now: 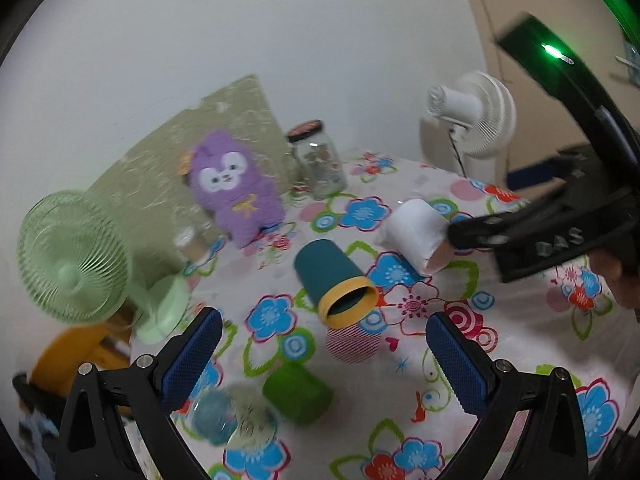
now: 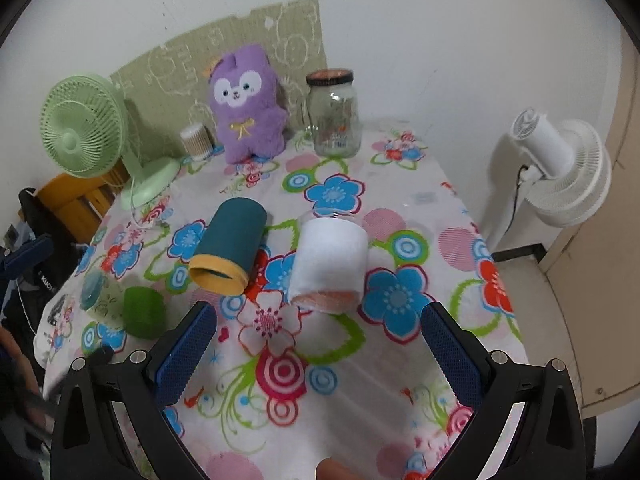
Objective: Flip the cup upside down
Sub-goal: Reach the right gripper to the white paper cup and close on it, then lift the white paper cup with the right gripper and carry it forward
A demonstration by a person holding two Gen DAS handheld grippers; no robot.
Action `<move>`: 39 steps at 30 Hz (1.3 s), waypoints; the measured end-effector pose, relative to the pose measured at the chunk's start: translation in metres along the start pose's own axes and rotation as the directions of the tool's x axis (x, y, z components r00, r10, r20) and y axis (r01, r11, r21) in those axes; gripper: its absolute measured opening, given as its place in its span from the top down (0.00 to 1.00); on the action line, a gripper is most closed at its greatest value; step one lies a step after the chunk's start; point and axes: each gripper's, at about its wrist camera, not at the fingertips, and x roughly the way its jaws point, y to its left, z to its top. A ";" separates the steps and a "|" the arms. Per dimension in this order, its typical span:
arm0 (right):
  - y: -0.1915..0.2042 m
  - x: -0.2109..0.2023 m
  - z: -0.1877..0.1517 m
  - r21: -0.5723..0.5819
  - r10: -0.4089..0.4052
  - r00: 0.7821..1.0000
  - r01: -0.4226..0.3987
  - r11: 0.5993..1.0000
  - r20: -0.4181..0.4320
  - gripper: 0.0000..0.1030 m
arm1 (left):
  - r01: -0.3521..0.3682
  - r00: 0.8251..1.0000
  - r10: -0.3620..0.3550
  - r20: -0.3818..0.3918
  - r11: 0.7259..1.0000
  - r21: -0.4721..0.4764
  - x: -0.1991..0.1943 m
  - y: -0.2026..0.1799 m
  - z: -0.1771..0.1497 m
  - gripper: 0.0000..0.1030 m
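Four cups (image 2: 228, 252), two fans (image 2: 86, 128)

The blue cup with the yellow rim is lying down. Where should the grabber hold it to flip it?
Best bet: pinch the teal cup across its round body, near the middle, not by the yellow rim. It lies on its side with its mouth toward the left gripper, whose jaws are open wide and empty. Coming from above, one finger on each curved side, should leave room to turn it mouth-down.
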 end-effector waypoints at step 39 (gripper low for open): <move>0.034 0.000 -0.017 -0.102 0.163 0.981 -0.174 0.980 -0.106 0.38 | 0.088 0.996 -0.088 -0.022 0.996 0.014 -0.022 -0.005 -0.021 0.00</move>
